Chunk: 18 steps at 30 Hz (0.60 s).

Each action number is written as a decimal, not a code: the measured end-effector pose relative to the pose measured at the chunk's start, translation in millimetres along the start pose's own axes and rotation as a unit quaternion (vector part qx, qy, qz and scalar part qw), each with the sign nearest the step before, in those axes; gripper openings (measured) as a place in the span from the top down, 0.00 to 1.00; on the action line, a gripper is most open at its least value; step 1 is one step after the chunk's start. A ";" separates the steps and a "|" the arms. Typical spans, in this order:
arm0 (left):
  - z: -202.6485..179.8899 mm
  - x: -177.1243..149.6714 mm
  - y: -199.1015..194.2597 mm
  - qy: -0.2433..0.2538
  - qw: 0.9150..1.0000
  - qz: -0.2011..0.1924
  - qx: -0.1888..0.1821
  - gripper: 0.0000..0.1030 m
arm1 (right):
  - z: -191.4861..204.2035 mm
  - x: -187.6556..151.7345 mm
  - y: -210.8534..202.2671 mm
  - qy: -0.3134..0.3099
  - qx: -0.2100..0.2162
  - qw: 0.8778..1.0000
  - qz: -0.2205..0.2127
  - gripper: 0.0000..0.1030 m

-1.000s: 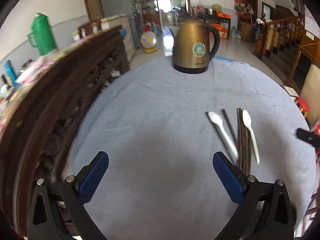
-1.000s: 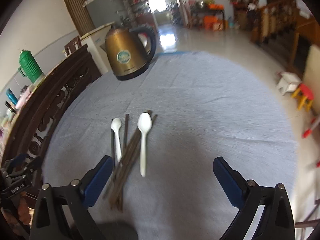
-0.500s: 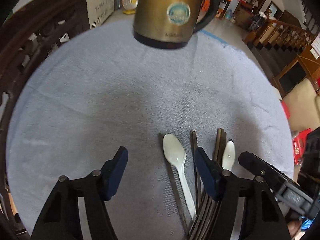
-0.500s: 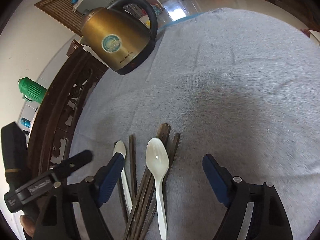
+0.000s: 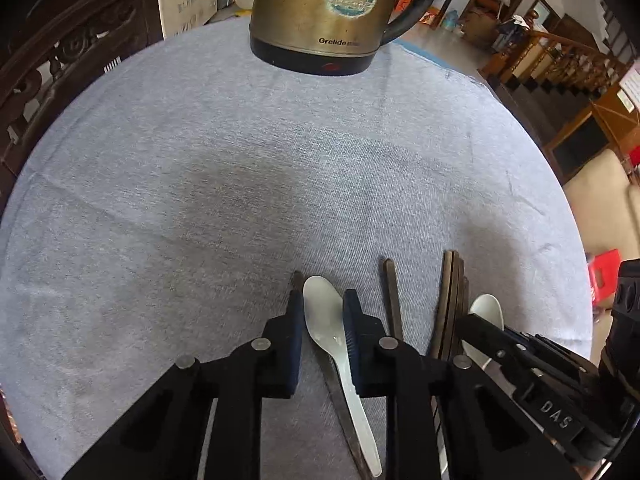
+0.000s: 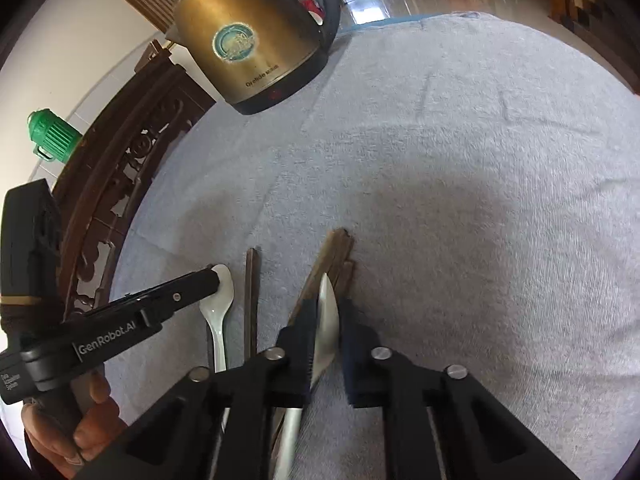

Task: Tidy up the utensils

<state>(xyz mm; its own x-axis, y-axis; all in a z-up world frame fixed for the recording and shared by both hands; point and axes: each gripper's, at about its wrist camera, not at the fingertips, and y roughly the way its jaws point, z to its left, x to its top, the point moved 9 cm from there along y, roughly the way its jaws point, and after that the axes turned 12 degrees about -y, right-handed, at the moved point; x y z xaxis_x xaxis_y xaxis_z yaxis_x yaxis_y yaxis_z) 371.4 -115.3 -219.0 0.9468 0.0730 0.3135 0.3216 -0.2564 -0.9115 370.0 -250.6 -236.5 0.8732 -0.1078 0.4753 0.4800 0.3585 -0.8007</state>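
Observation:
Two white spoons and several dark chopsticks [image 5: 452, 292] lie side by side on the grey-blue tablecloth [image 5: 200, 200]. My left gripper [image 5: 323, 297] points down at the left spoon [image 5: 326, 322]. Its jaws are closing, and the blue pads touch both sides of the bowl. In the right wrist view, my right gripper [image 6: 327, 309] is closing tight on the other spoon [image 6: 326, 290]. This spoon stands tipped on its edge between the pads, over the chopsticks [image 6: 340, 248]. That view also shows the left spoon [image 6: 220, 292]. The right spoon [image 5: 488, 308] shows in the left wrist view too.
A brass-coloured electric kettle [image 5: 320, 12] stands at the far side of the table. A carved dark wooden chair back [image 6: 120, 168] runs along the left edge, with a green flask [image 6: 52, 136] behind it. A person's hand [image 6: 80, 432] holds the left gripper's handle.
Both grippers came down and forward over the utensils. They went from wide open to closed, each around a spoon bowl. The right spoon has tipped onto its edge.

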 end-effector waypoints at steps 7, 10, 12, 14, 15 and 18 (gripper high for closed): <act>17.9 -21.7 -33.8 -0.003 1.000 -0.008 -0.018 0.99 | 3.8 -22.6 -33.8 0.005 0.004 0.999 -0.038 0.89; 29.8 -20.6 -44.7 -0.018 0.999 -0.009 -0.026 0.99 | 7.0 -28.6 -54.0 -0.007 -0.016 0.998 -0.062 0.89; 28.6 -16.5 -49.5 -0.032 0.999 -0.006 -0.042 0.98 | 7.5 -33.4 -66.4 -0.009 -0.027 0.997 -0.072 0.89; 25.7 -16.5 -49.3 -0.047 0.998 0.007 -0.050 0.85 | 9.0 -38.1 -78.1 -0.010 -0.031 0.996 -0.084 0.89; 20.5 -16.0 -45.9 -0.048 0.997 0.012 -0.051 0.65 | 9.3 -40.3 -83.2 -0.009 -0.032 0.995 -0.089 0.89; 9.6 -13.8 -32.7 -0.032 0.999 0.009 -0.025 0.44 | 6.0 -45.4 -91.0 -0.007 -0.031 0.995 -0.098 0.89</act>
<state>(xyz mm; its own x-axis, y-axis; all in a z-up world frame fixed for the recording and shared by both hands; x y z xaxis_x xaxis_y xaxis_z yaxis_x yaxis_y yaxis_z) 347.9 -98.7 -196.1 0.9518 0.1297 0.2779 0.3050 -0.3057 -0.9020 286.2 -272.8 -183.0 0.7613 -0.1560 0.6293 0.6455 0.2747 -0.7127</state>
